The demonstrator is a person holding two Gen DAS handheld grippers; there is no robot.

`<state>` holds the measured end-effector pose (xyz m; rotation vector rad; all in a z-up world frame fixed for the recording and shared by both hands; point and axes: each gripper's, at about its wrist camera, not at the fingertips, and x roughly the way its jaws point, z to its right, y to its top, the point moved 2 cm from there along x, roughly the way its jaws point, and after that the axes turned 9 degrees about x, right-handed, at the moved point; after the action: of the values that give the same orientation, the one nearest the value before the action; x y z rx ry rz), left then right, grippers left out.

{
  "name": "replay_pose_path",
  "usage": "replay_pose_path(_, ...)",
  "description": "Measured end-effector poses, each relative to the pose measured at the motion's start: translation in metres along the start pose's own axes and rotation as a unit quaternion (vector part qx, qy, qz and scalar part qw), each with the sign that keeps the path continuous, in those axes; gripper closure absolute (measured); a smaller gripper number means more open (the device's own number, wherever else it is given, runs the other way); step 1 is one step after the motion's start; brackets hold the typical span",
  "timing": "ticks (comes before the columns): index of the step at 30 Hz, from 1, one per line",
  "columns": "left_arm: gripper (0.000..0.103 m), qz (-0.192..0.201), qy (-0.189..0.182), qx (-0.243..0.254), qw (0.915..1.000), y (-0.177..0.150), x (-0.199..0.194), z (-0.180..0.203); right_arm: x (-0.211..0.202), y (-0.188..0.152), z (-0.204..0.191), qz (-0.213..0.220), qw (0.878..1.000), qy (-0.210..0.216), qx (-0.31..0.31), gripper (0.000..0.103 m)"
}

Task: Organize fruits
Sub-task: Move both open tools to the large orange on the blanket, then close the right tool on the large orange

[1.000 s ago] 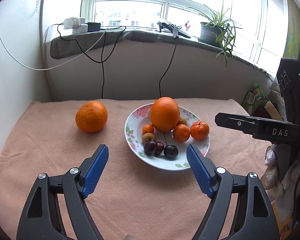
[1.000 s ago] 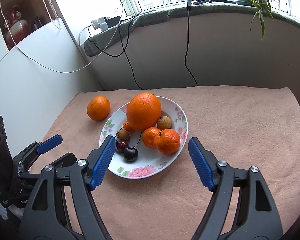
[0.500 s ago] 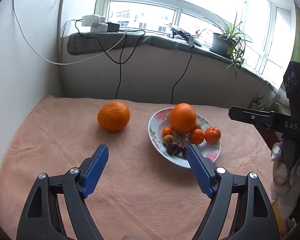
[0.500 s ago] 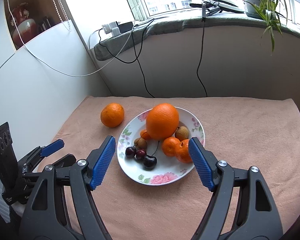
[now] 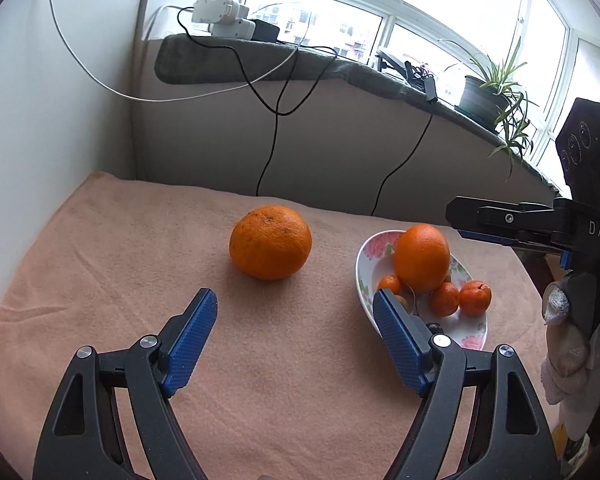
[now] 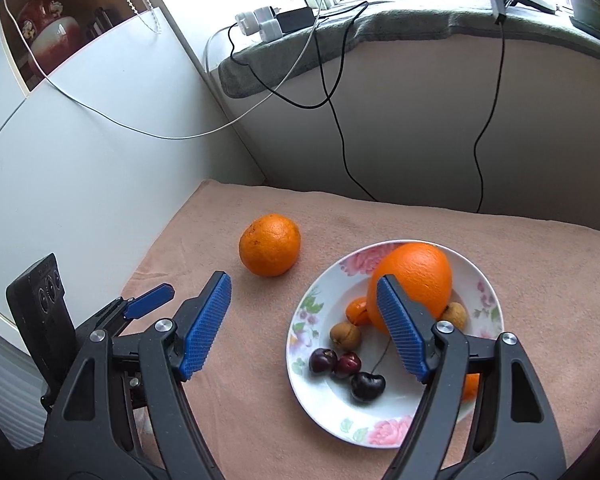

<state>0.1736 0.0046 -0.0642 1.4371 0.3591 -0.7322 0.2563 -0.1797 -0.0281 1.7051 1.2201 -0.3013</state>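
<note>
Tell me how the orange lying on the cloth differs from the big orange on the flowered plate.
The loose orange lies alone on the pink cloth, while the plate orange sits on the flowered plate among smaller fruits. The loose orange looks squatter, with darker specks; the plate orange looks taller and cleaner-skinned. Nothing touches the loose orange; small fruits crowd the plate orange. Both are whole, unpeeled, bright orange, and in neither gripper.

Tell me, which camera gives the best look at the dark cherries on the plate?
The right wrist view. There the cherries lie in plain sight on the flowered plate, three of them with a stem. In the left wrist view that gripper's blue finger hides them almost entirely.
</note>
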Motion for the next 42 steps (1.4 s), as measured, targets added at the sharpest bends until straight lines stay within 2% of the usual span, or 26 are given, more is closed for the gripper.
replay_pose_path(10,0.023,-0.008,-0.020,-0.021,0.9995,0.015,0.038,-0.025,0.073,0.027,-0.020,-0.056,0.998,0.016,0.000,0.025)
replay_pose_path(20,0.023,-0.033,-0.062,-0.053,0.9961,0.015,0.072,-0.046,0.135,0.039,-0.025,-0.109,0.994,0.020,0.024,0.025)
replay_pose_path(28,0.023,-0.043,-0.079,-0.056,0.9944,0.017,0.086,-0.044,0.161,0.036,-0.027,-0.139,0.990,0.024,0.031,0.025)
replay_pose_path(36,0.025,-0.056,-0.088,-0.064,0.9925,0.016,0.099,-0.045,0.171,0.035,-0.025,-0.150,0.987,0.030,0.038,0.025)
replay_pose_path(40,0.029,-0.057,-0.085,-0.063,0.9927,0.017,0.100,-0.046,0.173,0.033,-0.023,-0.150,0.988,0.021,0.037,0.034)
replay_pose_path(42,0.029,-0.056,-0.086,-0.063,0.9927,0.016,0.100,-0.047,0.171,0.032,-0.021,-0.149,0.988,0.025,0.037,0.035)
